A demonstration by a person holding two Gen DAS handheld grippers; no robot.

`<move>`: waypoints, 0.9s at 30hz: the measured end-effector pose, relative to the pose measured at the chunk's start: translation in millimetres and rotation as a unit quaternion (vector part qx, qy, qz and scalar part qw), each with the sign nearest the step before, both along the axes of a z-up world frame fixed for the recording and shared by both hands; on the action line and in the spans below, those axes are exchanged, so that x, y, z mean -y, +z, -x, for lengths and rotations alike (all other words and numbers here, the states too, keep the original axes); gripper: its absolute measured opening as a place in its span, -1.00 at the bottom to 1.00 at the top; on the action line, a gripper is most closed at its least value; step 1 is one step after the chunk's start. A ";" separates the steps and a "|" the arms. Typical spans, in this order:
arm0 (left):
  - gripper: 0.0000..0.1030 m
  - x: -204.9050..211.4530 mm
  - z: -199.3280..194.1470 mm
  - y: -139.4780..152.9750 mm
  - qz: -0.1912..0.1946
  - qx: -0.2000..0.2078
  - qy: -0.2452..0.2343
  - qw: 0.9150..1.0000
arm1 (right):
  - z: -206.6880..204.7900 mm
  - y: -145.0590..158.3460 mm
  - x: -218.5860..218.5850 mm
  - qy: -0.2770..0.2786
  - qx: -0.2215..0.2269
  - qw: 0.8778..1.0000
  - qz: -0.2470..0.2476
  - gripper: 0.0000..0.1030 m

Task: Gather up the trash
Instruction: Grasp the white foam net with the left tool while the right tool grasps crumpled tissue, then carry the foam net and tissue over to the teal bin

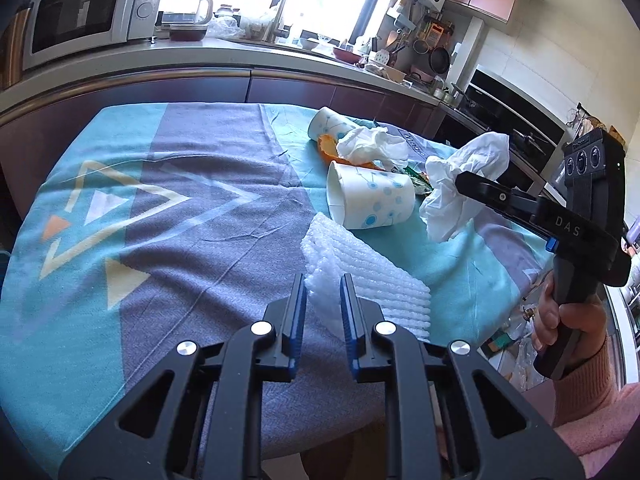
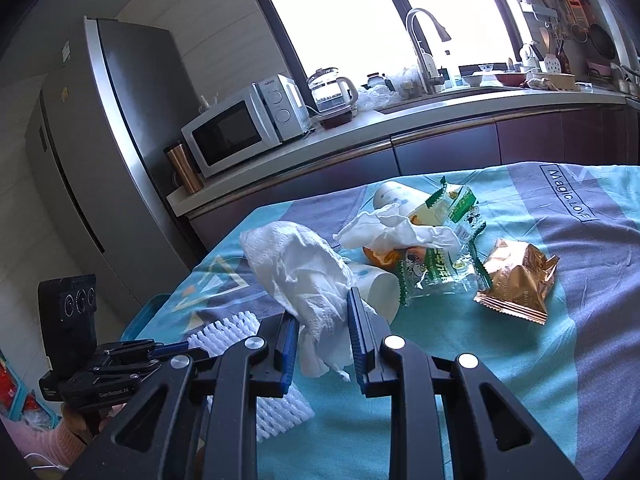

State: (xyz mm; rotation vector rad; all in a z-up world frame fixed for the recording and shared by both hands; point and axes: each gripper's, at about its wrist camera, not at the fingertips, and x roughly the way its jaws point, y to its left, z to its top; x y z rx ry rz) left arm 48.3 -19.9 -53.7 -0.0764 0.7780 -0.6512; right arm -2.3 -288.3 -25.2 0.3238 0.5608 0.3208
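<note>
My left gripper (image 1: 323,294) is shut on a white foam net sleeve (image 1: 372,276), which lies low over the blue-grey tablecloth (image 1: 180,220). My right gripper (image 2: 323,322) is shut on a crumpled white paper towel (image 2: 304,272) and holds it above the table; the towel also shows in the left wrist view (image 1: 460,184). On the cloth lie two paper cups (image 1: 370,200) (image 1: 330,124), another crumpled tissue (image 2: 396,232), orange peel (image 2: 380,256), a clear green snack wrapper (image 2: 444,272) and a gold foil wrapper (image 2: 516,280).
A kitchen counter (image 2: 360,128) runs behind the table with a microwave (image 2: 244,124), a glass kettle (image 2: 332,92) and a sink tap (image 2: 424,48). A steel fridge (image 2: 100,152) stands at the left. A blue tray edge (image 2: 144,316) shows by the table's left side.
</note>
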 end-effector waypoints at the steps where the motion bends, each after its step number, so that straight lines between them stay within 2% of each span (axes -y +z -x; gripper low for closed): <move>1: -0.66 -1.5 0.7 0.9 -0.001 0.001 0.002 1.000 | -0.3 0.1 -2.5 0.004 0.000 1.000 0.000 -0.57; 27: -0.69 -80.2 13.9 32.9 0.014 0.044 0.084 0.995 | -17.1 16.0 -82.8 0.108 0.015 0.994 -0.019 -0.57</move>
